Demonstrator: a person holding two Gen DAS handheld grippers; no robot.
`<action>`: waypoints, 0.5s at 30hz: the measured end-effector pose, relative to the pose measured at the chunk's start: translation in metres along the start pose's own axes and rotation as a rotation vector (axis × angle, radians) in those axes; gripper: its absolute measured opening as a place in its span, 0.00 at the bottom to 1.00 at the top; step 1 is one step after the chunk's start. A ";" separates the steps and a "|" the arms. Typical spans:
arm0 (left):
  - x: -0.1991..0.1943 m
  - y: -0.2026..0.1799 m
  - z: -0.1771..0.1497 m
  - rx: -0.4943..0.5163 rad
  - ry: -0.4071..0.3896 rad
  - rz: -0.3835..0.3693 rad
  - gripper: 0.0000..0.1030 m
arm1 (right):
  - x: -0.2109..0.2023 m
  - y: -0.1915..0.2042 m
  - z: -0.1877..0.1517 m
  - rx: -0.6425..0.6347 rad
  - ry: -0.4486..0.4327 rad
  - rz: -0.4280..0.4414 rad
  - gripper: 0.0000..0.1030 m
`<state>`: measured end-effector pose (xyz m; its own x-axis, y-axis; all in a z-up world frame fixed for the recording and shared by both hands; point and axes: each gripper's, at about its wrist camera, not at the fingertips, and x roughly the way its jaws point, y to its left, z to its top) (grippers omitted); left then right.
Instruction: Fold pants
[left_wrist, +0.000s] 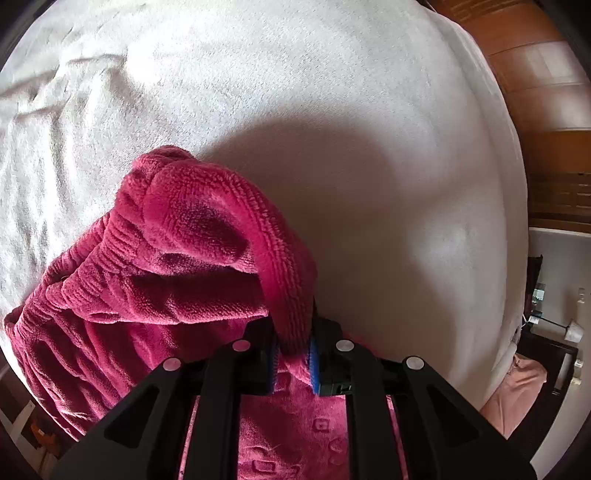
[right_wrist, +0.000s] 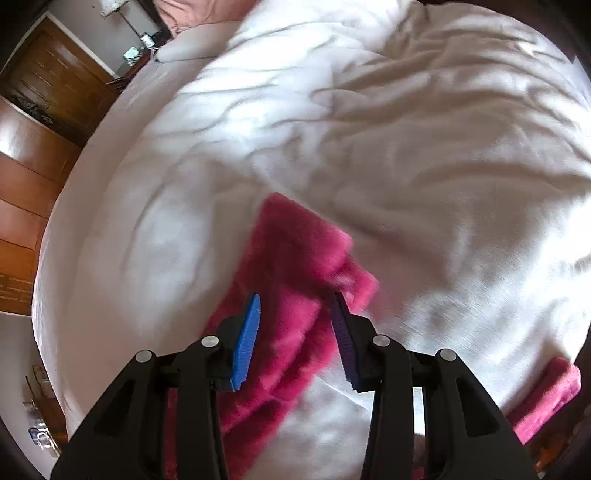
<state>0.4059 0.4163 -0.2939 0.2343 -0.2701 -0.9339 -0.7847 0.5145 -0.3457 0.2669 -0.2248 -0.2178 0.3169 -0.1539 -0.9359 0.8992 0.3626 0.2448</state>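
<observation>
A: What fills the scene first?

B: The bed (left_wrist: 332, 110), covered by a white fleecy blanket (right_wrist: 424, 147), smooth in the left wrist view and heavily creased in the right. Wooden wardrobe doors (right_wrist: 33, 155) stand past the edge of the bed.

A: And the pants?

B: The pink fleece pants (left_wrist: 147, 266) lie on the blanket. In the left wrist view the gathered, ribbed waistband end is bunched up to the left, and one fold rises into the left gripper (left_wrist: 293, 354). Its blue pads (left_wrist: 314, 363) are pressed together on that fold, so the cloth is pinched and lifted a little off the bed.

A: The other side?

B: The right gripper (right_wrist: 295, 339) hangs over a flat leg of the pants (right_wrist: 295, 251), its jaws partway apart. The leg runs beneath and between the pads, but they do not press on it. That picture is blurred, so the hem's edge is soft. Another bit of pink cloth shows at the lower right rim.

A: Anything in the way?

B: Only the pants' own bunched cloth. Off the bed there is a pink pillow (left_wrist: 513, 391), then a dark side table (left_wrist: 554, 354) with small items.
</observation>
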 end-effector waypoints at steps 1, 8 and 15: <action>0.001 -0.002 0.002 -0.004 0.001 -0.002 0.12 | -0.002 -0.006 -0.002 0.021 0.010 0.020 0.40; -0.007 0.009 -0.002 0.009 0.001 0.004 0.12 | 0.010 -0.001 0.002 -0.007 0.027 0.102 0.40; -0.016 0.015 -0.011 0.021 -0.001 0.005 0.12 | 0.035 0.016 0.011 -0.092 0.063 0.057 0.17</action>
<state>0.3840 0.4195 -0.2836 0.2310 -0.2672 -0.9355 -0.7736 0.5327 -0.3432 0.2959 -0.2345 -0.2433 0.3448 -0.0735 -0.9358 0.8479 0.4522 0.2769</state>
